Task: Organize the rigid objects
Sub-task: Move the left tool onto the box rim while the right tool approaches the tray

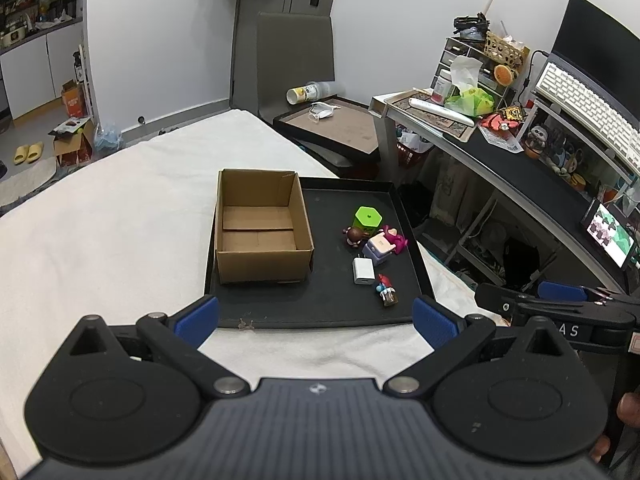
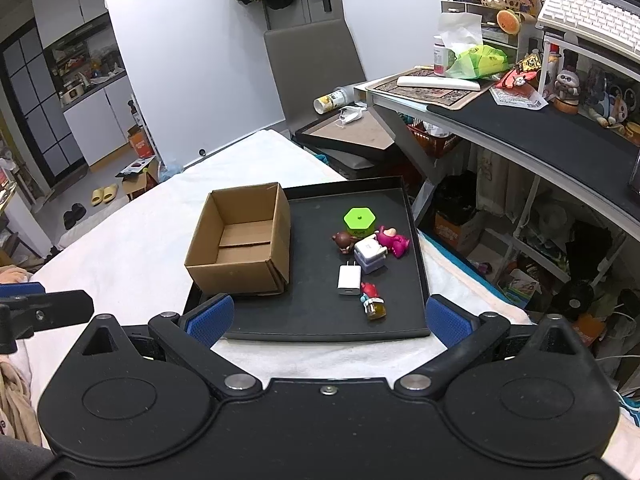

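Both grippers wide open, holding nothing: left gripper (image 1: 316, 316) and right gripper (image 2: 330, 322) hovering just short of the tray's (image 2: 320, 320) near edge. On the tray's left, an open box (image 2: 244, 240). On its right, clustered: green pot (image 2: 359, 221) farthest, brown figure (image 2: 342, 241), pink figure (image 2: 394, 242), lilac cube (image 2: 370, 255), white charger (image 2: 348, 280), small red-capped figure (image 2: 373, 300) nearest.

The cardboard box (image 1: 262, 226) hides the black tray's (image 1: 320, 312) left part at nine o'clock. At the cluster's twelve o'clock, the green hexagonal container's (image 2: 359, 222) base is covered by the brown figure (image 2: 343, 241) and pink figure (image 2: 394, 241). At six o'clock, the small red-capped figure (image 1: 385, 289) is too small to identify.
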